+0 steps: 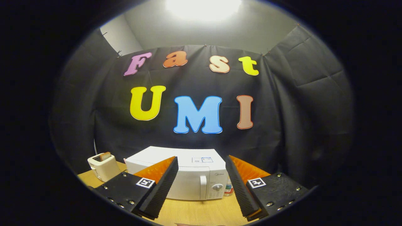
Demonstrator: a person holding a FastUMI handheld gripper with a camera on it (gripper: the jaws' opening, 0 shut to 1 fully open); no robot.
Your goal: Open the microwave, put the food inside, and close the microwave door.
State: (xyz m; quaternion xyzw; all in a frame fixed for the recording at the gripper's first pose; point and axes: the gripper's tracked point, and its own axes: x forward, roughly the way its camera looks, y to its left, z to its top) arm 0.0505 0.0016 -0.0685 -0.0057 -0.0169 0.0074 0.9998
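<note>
My tongs (201, 175) gape wide and empty, fingers apart over the wooden surface (201, 212). The white microwave (188, 179) stands shut just beyond them, a toaster (103, 166) near its left.

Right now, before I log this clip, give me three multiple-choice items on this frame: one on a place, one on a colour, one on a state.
1. Where is the toaster relative to the microwave?
A. On top of it
B. Beside it, on the table
C. Inside it

2. What colour is the microwave?
A. White
B. Black
C. Red

3. How is the microwave door?
A. Wide open
B. Removed
C. Closed

Answers: 1 B, the toaster stands on the wooden table next to the microwave. 2 A, its casing and door are white. 3 C, the door sits flush, with the gripper open and apart from it.
</note>
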